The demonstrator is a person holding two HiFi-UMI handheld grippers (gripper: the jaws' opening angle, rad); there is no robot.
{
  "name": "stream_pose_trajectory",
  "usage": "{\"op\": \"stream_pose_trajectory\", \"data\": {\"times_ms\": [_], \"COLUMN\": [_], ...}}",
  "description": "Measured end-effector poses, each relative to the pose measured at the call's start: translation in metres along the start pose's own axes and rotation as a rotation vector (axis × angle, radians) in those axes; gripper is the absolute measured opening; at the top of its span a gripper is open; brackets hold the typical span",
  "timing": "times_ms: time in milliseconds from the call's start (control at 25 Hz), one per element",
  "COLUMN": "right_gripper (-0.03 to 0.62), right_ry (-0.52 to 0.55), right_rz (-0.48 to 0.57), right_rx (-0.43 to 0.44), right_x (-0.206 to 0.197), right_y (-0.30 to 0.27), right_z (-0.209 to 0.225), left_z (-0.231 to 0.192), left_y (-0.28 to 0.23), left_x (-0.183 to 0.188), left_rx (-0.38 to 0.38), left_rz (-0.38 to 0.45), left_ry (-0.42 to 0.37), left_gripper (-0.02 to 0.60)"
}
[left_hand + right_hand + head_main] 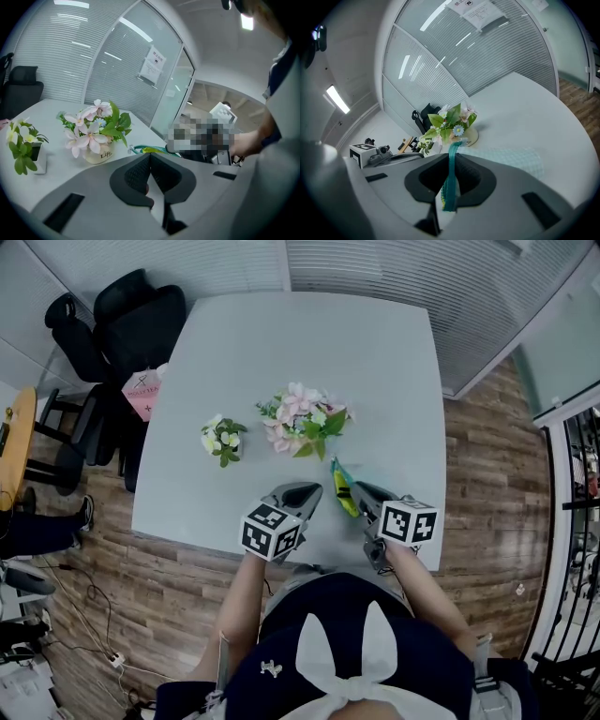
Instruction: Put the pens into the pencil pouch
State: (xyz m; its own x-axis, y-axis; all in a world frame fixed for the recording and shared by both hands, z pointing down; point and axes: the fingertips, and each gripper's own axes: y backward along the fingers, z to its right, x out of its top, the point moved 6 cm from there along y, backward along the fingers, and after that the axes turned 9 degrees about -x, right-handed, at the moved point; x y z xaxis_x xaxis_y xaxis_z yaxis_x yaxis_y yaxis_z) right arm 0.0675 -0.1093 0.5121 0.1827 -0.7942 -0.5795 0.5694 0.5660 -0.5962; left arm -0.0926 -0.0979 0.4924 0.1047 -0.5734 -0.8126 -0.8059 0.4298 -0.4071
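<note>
Two grippers are hovering side by side over the near edge of the table, each pointing away from the person and tilting down. The left gripper is holding its fingers pressed together, pad against pad. A reddish speck is showing low between the pads. It may be a pen's end, but it is too small to tell.

The right gripper is pinching the pouch by its teal zipper edge, which is running up between the pads and coming out past the fingertips. The pouch's pale checked body is lying on the table just beyond those fingertips and to their right. In the head view the pouch is showing green and yellow, lying between the two sets of fingers, touching the right ones and near the left ones.

Beyond both sets of fingertips, near the pouch's far end, a pot of pink flowers is standing upright. A small plant with white flowers is standing off to the left of the left fingers, apart from the pot. Further off, a black chair is standing past the table's far left corner, and a glass wall with blinds is running behind the table.
</note>
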Motion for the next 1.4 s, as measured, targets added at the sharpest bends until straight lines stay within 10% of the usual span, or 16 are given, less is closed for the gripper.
{"op": "stream_pose_trajectory", "data": {"times_ms": [1400], "right_gripper": [0.046], "right_ry": [0.319], "right_rz": [-0.335], "right_rx": [-0.101], "right_x": [-0.097], "right_y": [-0.095], "right_z": [0.013], "left_z": [0.01], "left_y": [0.037], "left_x": [-0.044], "left_rx": [0.105], "left_rz": [-0.003], "left_ry": [0.069], "left_gripper": [0.023]}}
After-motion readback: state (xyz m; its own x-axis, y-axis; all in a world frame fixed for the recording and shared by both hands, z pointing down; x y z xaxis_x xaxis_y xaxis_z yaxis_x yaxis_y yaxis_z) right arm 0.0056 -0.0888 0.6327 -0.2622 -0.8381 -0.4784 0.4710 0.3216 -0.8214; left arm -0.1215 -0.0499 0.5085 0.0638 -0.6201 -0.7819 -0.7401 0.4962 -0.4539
